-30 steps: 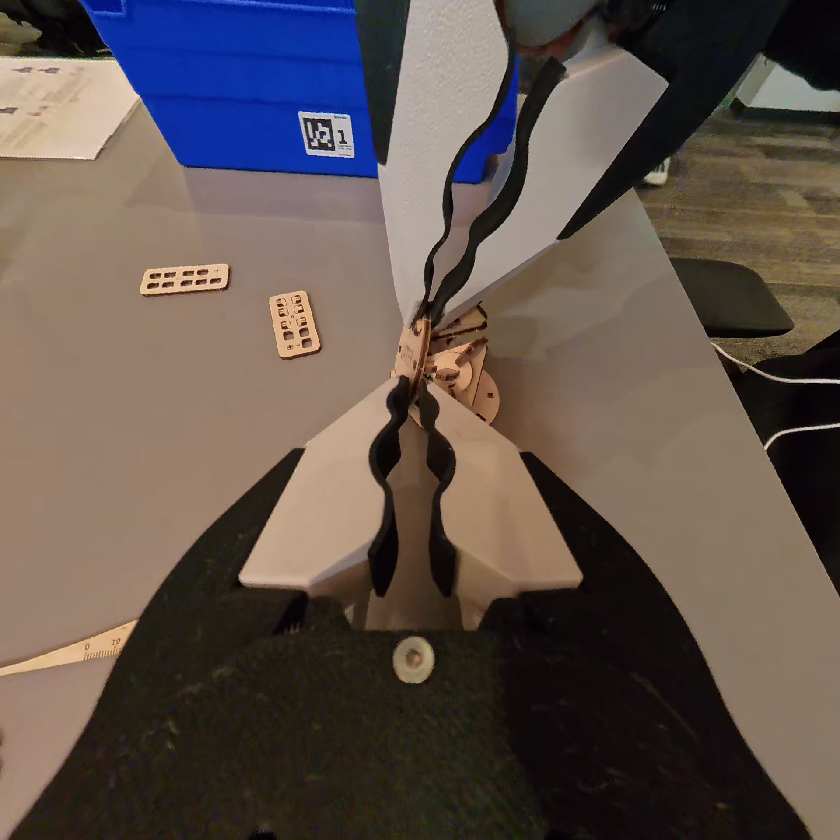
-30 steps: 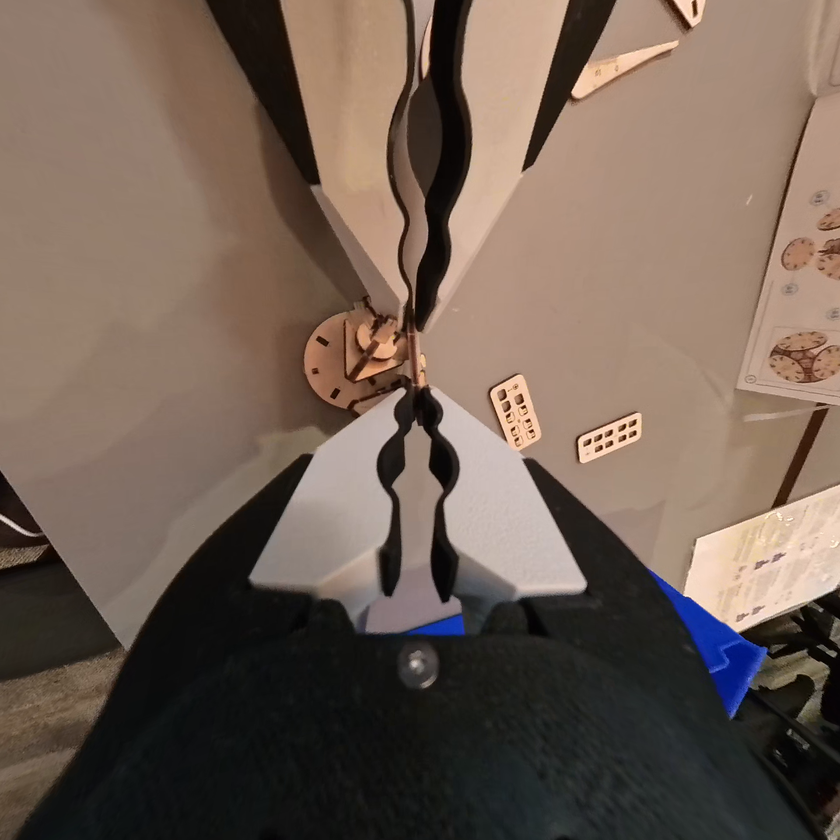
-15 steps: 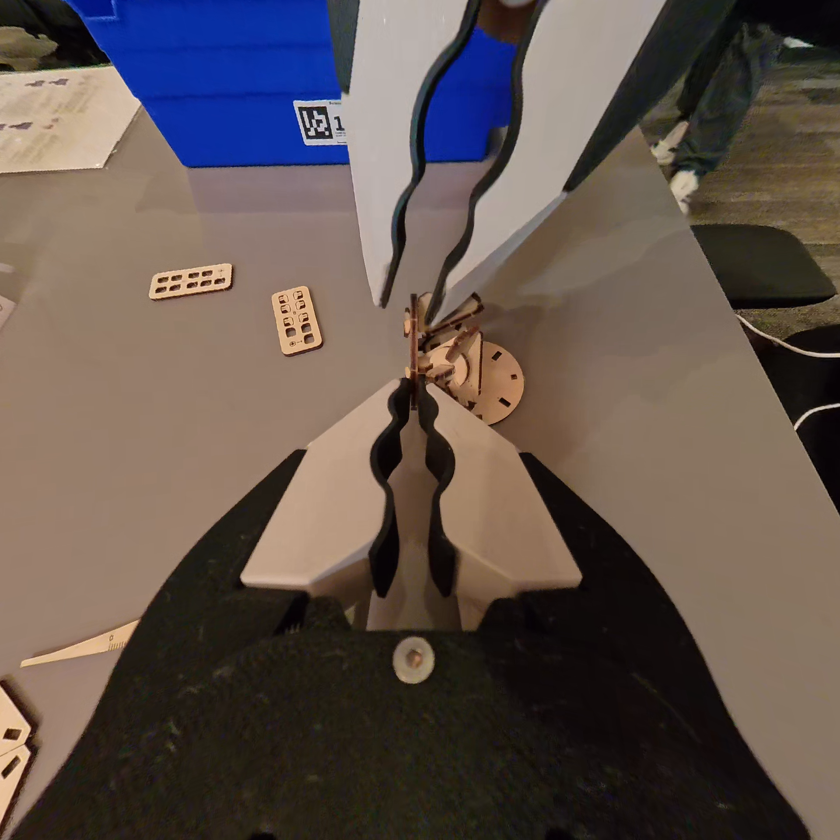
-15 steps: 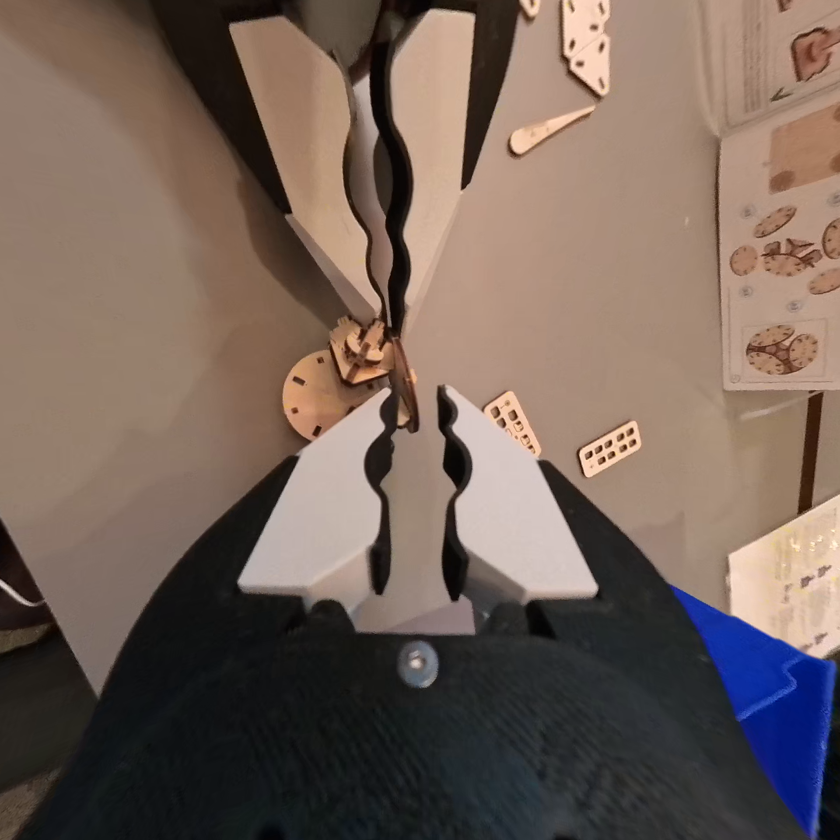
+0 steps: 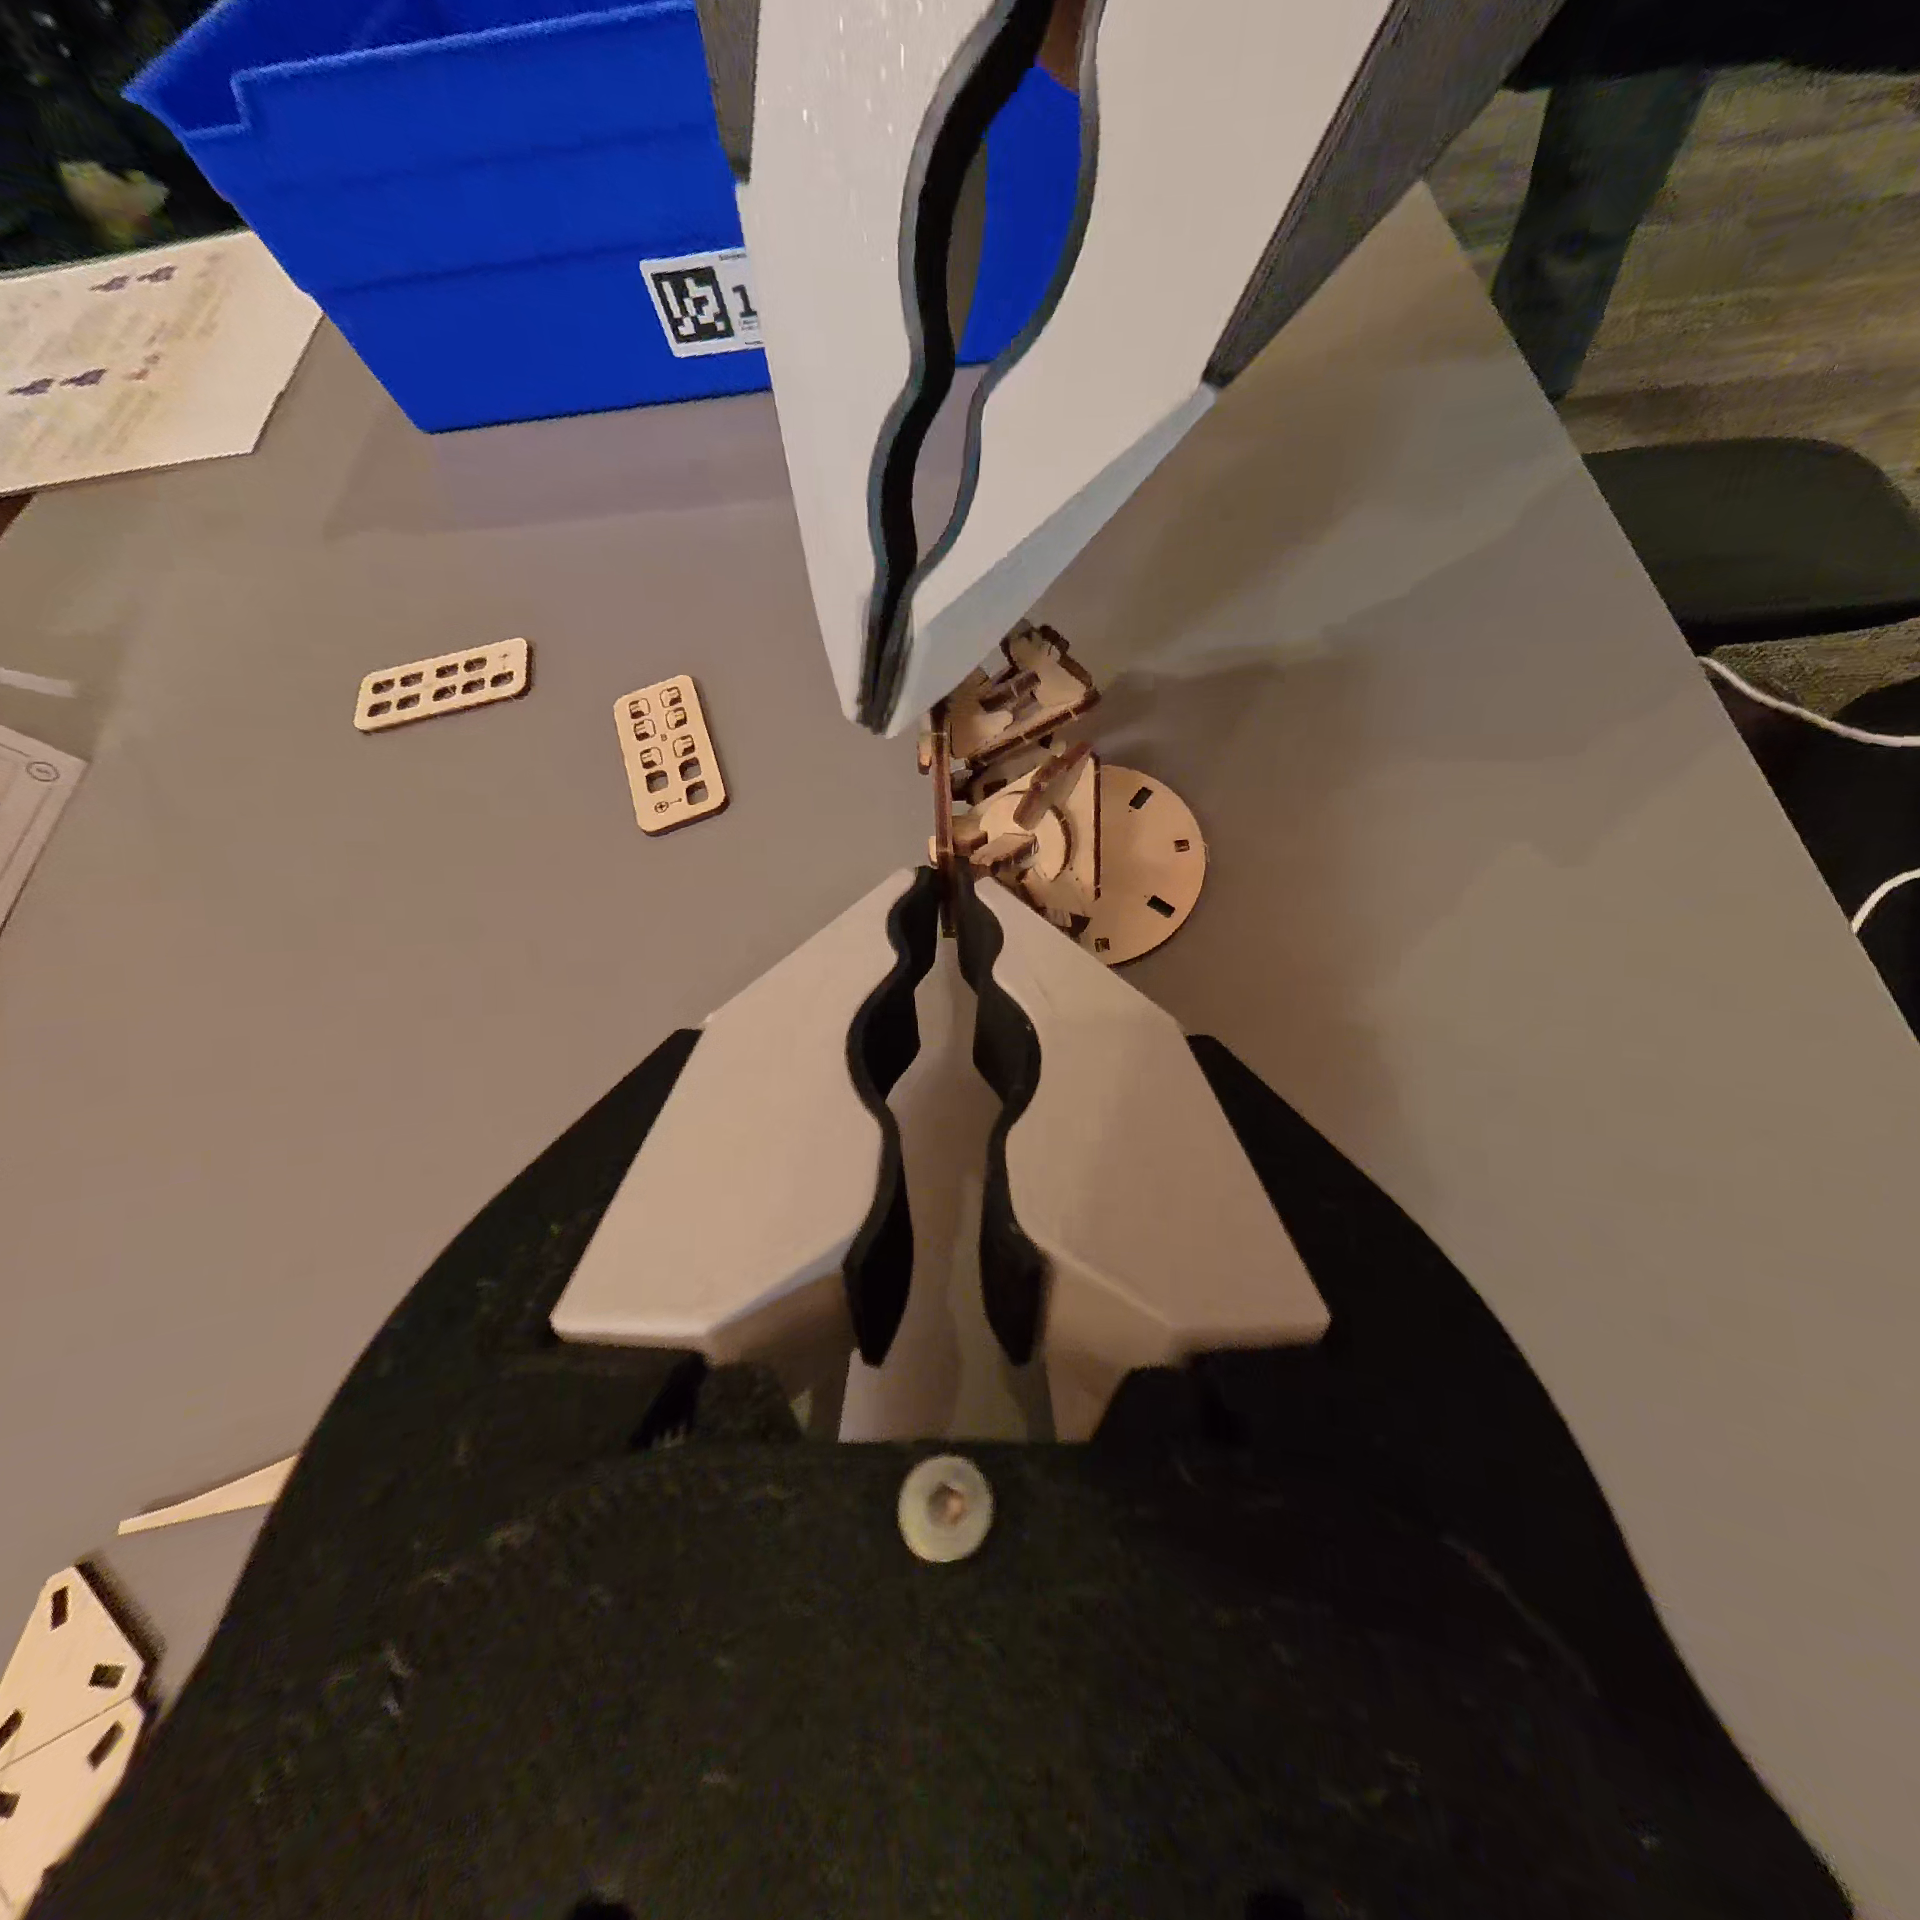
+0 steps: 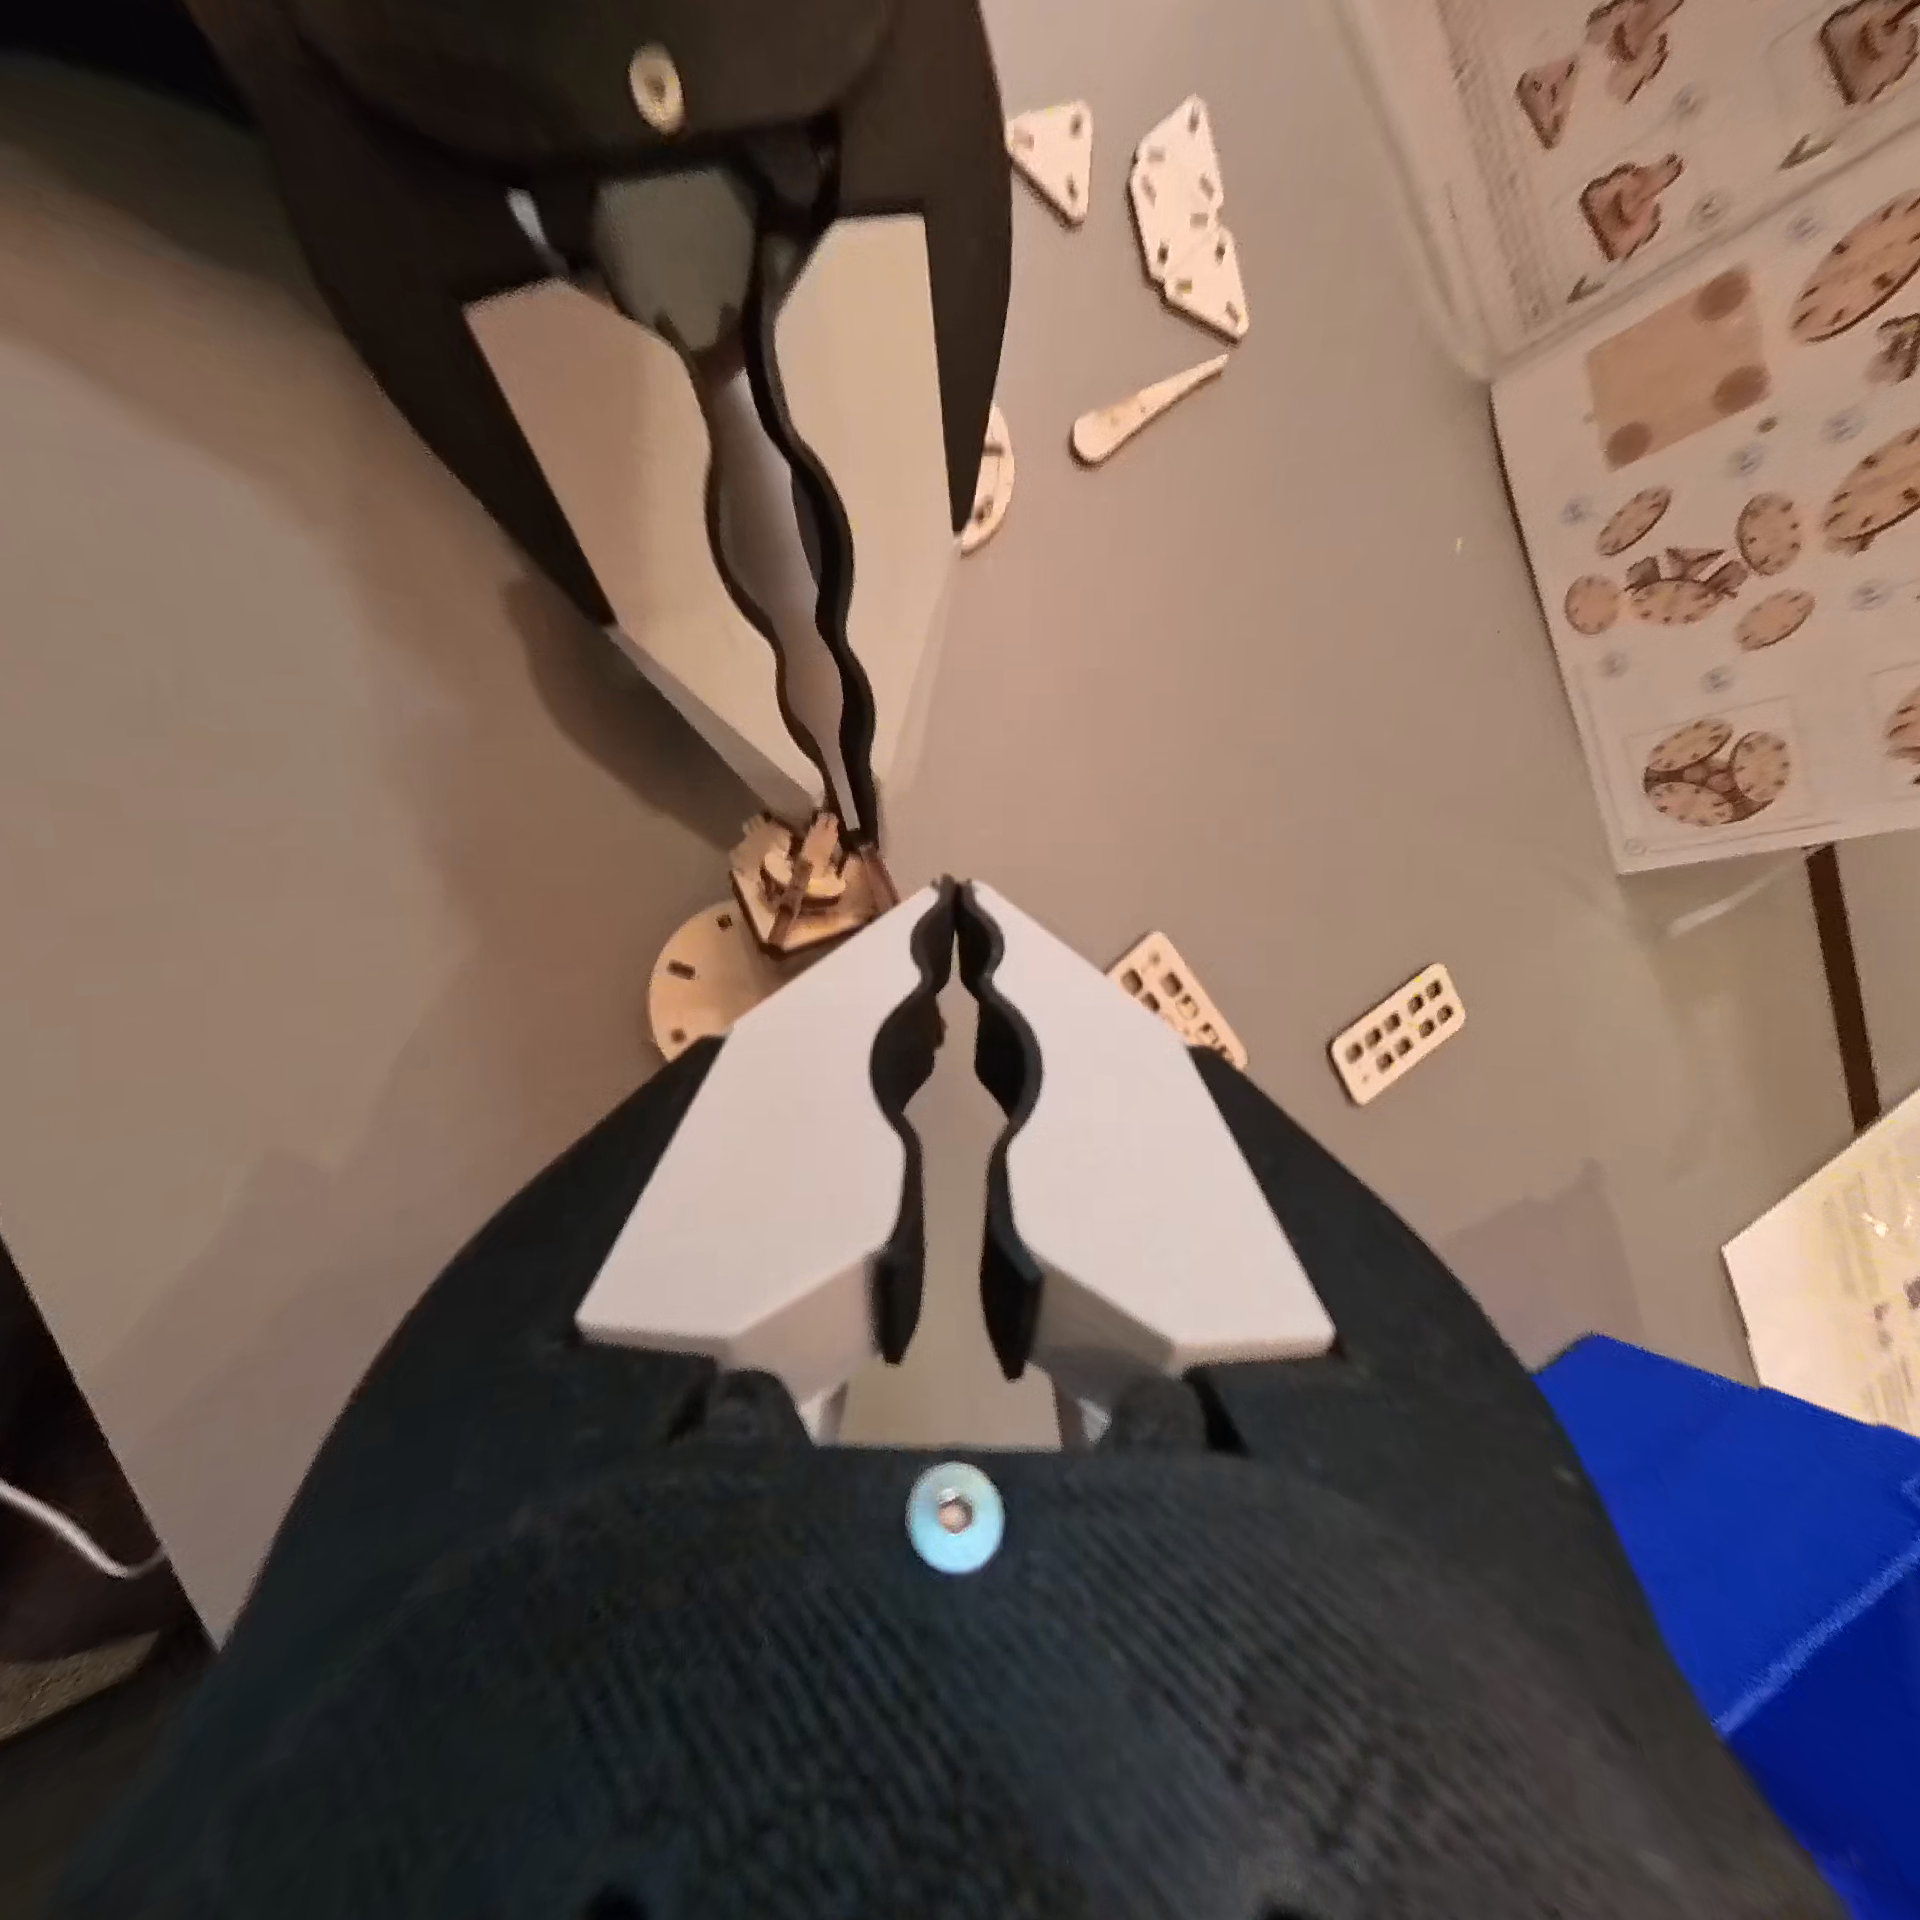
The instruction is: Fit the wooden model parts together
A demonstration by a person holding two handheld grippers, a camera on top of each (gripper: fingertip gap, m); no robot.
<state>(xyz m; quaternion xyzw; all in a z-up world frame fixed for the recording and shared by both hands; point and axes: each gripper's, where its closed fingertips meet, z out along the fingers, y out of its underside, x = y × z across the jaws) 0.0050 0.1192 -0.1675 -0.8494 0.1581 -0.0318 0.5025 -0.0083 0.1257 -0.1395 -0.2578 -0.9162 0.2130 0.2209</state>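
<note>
A small wooden model (image 5: 1039, 810) stands on a round slotted wooden disc (image 5: 1143, 862) on the grey table (image 5: 312, 1039). My left gripper (image 5: 940, 899) is shut on the lower edge of the model's thin upright plate (image 5: 940, 800), seen edge-on. The right wrist view shows the left gripper (image 6: 847, 821) coming from above onto the model (image 6: 800, 894). My right gripper (image 6: 956, 896) is shut, its pads meeting with nothing between them, just beside and above the model. In the left wrist view the right gripper (image 5: 883, 712) hangs close over the plate's top.
Two small perforated wooden plates (image 5: 442, 684) (image 5: 670, 753) lie to the left. A blue bin (image 5: 499, 239) stands behind, with a paper sheet (image 5: 125, 364) beside it. Instruction sheets (image 6: 1714, 520), flat wooden pieces (image 6: 1184, 208) and a wooden stick (image 6: 1143, 410) lie farther off. The table edge (image 5: 1662, 623) runs close on the right. The grippers are tip to tip, or close to it. The wooden stick (image 6: 1143, 410) is about 15 centimeters from both grippers' fingertips.
My right gripper was shut on the upright plate, opened, drew back a little and shut again on nothing. My left gripper kept its hold on the plate.
</note>
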